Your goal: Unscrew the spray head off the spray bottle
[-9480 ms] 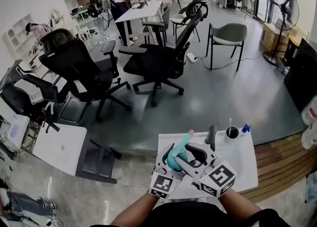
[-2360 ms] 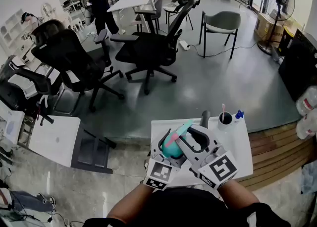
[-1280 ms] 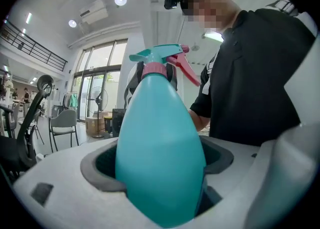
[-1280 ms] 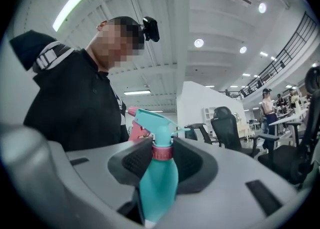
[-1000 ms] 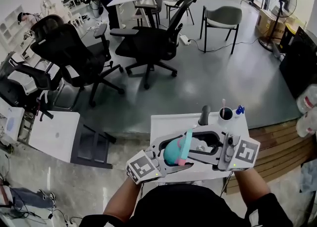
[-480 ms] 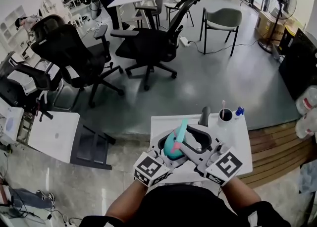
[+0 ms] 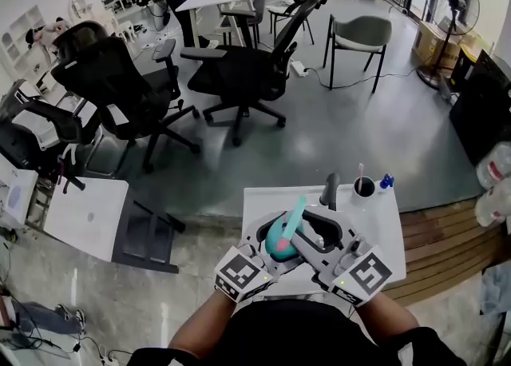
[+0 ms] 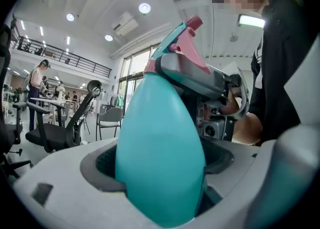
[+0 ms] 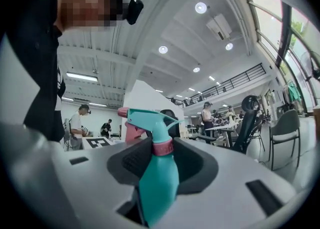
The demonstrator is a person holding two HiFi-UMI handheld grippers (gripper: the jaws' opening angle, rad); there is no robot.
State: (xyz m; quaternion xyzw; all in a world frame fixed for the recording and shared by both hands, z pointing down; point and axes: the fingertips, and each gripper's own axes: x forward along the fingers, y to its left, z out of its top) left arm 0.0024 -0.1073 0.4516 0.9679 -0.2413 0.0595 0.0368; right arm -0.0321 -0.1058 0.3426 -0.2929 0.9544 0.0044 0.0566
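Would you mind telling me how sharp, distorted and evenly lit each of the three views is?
Head view: sharp, curved at the edges, window sheen on the floor. Left gripper view: strong fisheye, dark corners, the spray bottle looms large and close. Right gripper view: fisheye too, spray head fairly sharp, ceiling lamps bright.

I see the spray bottle [image 7: 279,236] over the near left part of the table [image 7: 385,228]. A cup [image 7: 363,188] stands on its far right corner (an upright handle [image 7: 330,190] just left of it). Office chairs [image 7: 239,77] stand beyond its far edge and wooden planks [image 7: 447,252] lie to its right.

Spray bottle [image 7: 278,236] base behind left tool [image 7: 275,247]
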